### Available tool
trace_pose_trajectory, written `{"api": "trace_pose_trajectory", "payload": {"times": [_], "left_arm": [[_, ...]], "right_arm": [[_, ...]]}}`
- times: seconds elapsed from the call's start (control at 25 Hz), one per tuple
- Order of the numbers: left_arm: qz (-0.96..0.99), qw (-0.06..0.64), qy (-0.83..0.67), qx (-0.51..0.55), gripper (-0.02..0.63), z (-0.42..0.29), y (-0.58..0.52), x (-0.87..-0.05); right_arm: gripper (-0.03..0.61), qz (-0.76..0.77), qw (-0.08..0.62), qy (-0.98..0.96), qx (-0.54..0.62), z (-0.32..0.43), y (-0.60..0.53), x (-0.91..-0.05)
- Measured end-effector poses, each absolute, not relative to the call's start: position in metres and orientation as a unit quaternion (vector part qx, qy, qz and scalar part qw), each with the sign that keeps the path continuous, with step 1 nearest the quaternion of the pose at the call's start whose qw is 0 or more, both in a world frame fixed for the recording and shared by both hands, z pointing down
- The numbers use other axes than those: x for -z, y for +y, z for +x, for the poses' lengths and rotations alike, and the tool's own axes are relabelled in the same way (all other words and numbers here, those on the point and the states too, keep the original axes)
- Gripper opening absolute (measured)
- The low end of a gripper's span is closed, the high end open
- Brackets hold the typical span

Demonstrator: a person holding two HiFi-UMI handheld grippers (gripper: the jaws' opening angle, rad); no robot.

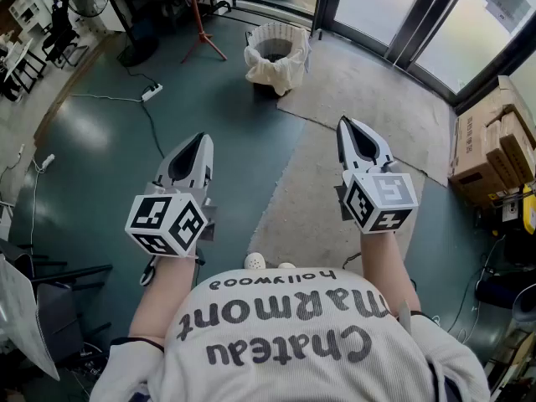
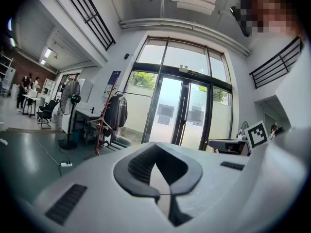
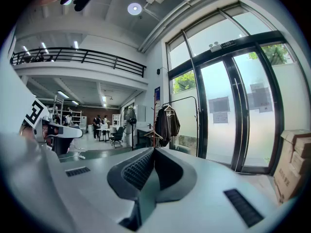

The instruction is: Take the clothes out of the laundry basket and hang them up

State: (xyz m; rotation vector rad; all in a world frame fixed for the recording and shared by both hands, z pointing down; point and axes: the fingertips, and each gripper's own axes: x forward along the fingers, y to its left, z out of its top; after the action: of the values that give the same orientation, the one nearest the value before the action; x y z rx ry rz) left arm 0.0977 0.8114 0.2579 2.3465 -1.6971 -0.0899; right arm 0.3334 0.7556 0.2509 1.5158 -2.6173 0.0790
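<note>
— Where's the basket (image 1: 277, 30)?
— On the floor at my twelve o'clock, well ahead, with cloth (image 1: 272, 72) over its rim.
— Your grippers?
— My left gripper (image 1: 201, 137) and right gripper (image 1: 346, 123) are both closed and empty. The rack (image 1: 198, 17) stands at eleven.

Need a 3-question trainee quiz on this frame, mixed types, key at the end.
1. True or false: the left gripper holds a garment.
2. Where is the laundry basket? A) between the two grippers B) ahead on the floor, near the glass doors C) out of sight
3. Fill in: the jaws of the right gripper are ____.
Key: 1 false; 2 B; 3 shut, with nothing between them.
</note>
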Motion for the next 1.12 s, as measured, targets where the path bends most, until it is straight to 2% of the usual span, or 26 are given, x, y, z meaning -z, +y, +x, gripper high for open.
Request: {"api": "trace_pose_trajectory", "payload": {"times": [0.52,0.76,1.12], "left_arm": [[0.818,0.12,-0.561,0.033,0.009,0.075,0.794,-0.258],[0.818,0.128,-0.56,0.036,0.009,0.064,0.76,-0.26],[0.808,0.128,-0.574,0.033,0.009,0.06,0.664,-0.27]], "right_arm": [[0.029,0.526,0.01,-0.845,-0.093,0.322,0.745,-0.261],[0.029,0.531,0.047,-0.841,-0.088,0.321,0.719,-0.269],[0.029,0.511,0.056,-0.854,-0.084,0.305,0.609,-0.281]]}}
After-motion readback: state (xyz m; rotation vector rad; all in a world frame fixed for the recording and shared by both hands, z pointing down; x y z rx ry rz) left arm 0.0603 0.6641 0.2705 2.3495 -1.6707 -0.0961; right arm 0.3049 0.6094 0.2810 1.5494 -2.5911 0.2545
